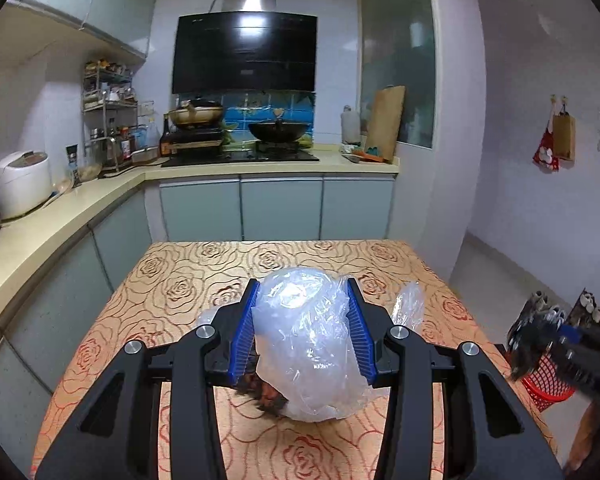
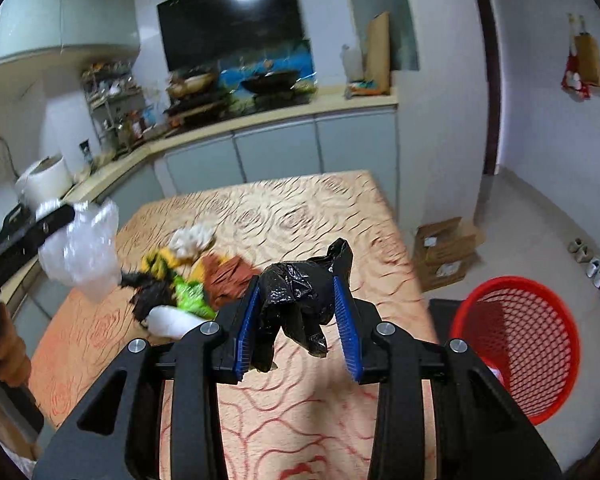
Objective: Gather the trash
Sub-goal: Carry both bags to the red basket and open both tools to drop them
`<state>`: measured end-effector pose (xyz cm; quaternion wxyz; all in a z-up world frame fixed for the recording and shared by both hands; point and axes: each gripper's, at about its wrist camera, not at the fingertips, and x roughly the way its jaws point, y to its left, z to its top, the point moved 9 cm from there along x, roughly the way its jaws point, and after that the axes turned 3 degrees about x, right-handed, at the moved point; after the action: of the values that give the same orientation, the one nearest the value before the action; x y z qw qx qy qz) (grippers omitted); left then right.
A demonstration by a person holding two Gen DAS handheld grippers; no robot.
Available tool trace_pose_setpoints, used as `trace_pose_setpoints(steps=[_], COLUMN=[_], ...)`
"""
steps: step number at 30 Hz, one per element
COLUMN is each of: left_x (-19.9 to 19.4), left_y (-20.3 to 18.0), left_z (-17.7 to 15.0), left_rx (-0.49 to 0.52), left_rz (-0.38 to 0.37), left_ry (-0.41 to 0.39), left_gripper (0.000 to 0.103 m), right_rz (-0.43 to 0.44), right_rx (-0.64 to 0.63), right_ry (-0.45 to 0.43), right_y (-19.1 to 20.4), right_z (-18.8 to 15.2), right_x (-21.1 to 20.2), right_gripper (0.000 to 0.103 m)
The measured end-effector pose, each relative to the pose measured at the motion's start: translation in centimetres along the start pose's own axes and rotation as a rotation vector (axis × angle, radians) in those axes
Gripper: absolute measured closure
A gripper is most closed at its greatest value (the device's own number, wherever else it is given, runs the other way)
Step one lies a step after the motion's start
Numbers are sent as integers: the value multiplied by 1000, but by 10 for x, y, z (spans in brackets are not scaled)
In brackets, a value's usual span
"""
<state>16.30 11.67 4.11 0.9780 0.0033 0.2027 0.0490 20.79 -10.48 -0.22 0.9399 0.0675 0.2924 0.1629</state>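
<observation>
Plastic fills the left wrist view: the left gripper is clamped on a crumpled clear plastic bag, its blue pads pressed into both sides of the bundle, held above the table with its rose-patterned cloth. Something dark shows just under the bag, too hidden to name. At the right edge of this view the other gripper appears blurred, over part of a red basket standing beside the table. In the right wrist view, the right gripper holds a black plastic bag pinched between its pads, with loose ends hanging down. Ahead and to its left a pile of trash lies on the table: white paper, a green wrapper, brown and black scraps. The clear bag in the left gripper hangs over the table's left side. The red basket sits on the floor low to the right of the right gripper, mouth open upward, so that gripper looks much the nearer to it; the left one would have to cross the whole table.
</observation>
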Motion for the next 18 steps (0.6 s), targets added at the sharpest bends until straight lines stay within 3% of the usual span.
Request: trace_pose_setpoints(steps=[8, 18], left_x=[5, 16], left_y=[-55, -154], left_z=[-4, 2], left_rx=[29, 107], left_rz=[-98, -255], left_ry=[11, 29], left_gripper=[62, 62], right_rz=[-81, -205], right_rx=[46, 110], right_ry=[-49, -85], right_y=[-55, -134], right_z=[13, 19], right_x=[-23, -50], right_gripper=[68, 68])
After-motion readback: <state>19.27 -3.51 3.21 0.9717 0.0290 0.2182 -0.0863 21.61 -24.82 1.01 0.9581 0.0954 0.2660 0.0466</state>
